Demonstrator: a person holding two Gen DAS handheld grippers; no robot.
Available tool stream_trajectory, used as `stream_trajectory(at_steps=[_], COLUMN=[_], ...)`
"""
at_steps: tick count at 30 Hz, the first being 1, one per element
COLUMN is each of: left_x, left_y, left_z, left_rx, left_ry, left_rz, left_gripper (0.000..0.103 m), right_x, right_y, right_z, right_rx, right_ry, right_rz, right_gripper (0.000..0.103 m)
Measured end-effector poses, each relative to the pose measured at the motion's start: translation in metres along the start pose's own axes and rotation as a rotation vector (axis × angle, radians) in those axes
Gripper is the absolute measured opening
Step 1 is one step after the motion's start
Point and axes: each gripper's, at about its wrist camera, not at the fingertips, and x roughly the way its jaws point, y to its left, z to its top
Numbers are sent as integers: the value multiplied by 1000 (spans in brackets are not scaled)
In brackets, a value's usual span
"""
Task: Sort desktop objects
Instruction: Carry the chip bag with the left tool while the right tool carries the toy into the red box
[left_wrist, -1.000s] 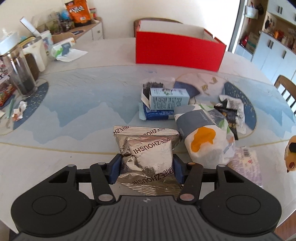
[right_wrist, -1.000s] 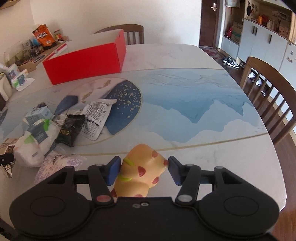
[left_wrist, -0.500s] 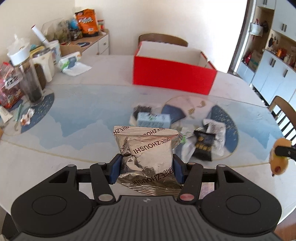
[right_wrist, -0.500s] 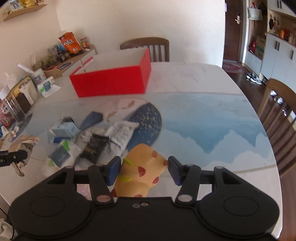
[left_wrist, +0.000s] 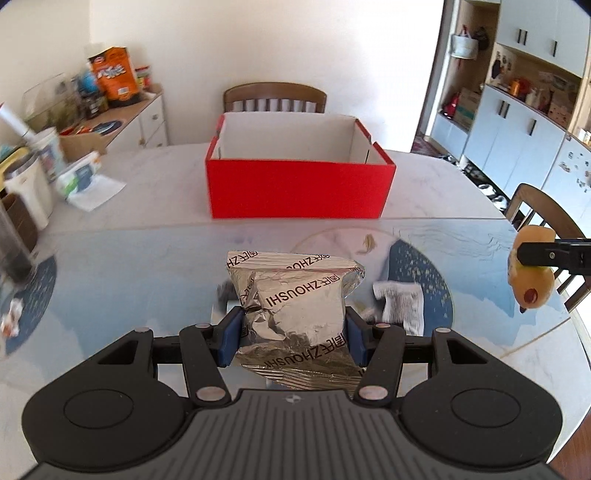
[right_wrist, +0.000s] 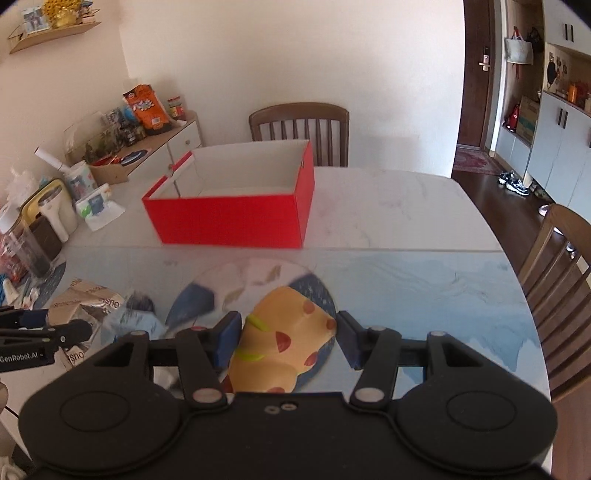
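Note:
My left gripper (left_wrist: 293, 338) is shut on a crinkled silver foil snack bag (left_wrist: 295, 302), held up above the table. My right gripper (right_wrist: 286, 341) is shut on a yellow pizza-slice toy (right_wrist: 284, 343) with red spots, also lifted off the table. An open red box (left_wrist: 299, 184) with a white, bare inside stands ahead at the table's far side, also seen as the red box (right_wrist: 232, 218) in the right wrist view. The right gripper with the pizza toy (left_wrist: 532, 284) shows at the right edge of the left wrist view; the left gripper with the foil bag (right_wrist: 85, 306) shows low left in the right wrist view.
Loose packets (left_wrist: 399, 306) and a pale blue carton (right_wrist: 136, 321) lie on the blue-patterned table mat (right_wrist: 424, 295) below both grippers. Jars, a kettle and tissue packs (left_wrist: 81, 177) crowd the table's left end. Wooden chairs (right_wrist: 299, 125) stand behind the box and at the right.
Both grippers have risen off the table with their loads and moved toward the red box, which now looks nearer and shows its inside. The pile of packets has dropped lower in view.

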Motion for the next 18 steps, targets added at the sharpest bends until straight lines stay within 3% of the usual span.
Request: stream_trajectory(at_steps=[18], left_x=[80], left_y=[35], left_z=[119], left_rx=[38], left_ry=[-43], left_rz=[-56], left_gripper=[56], right_x=[82], right_y=[46], right_z=[105], right_rx=[-62], right_ry=[-37], right_rz=[4], right_gripper=[55])
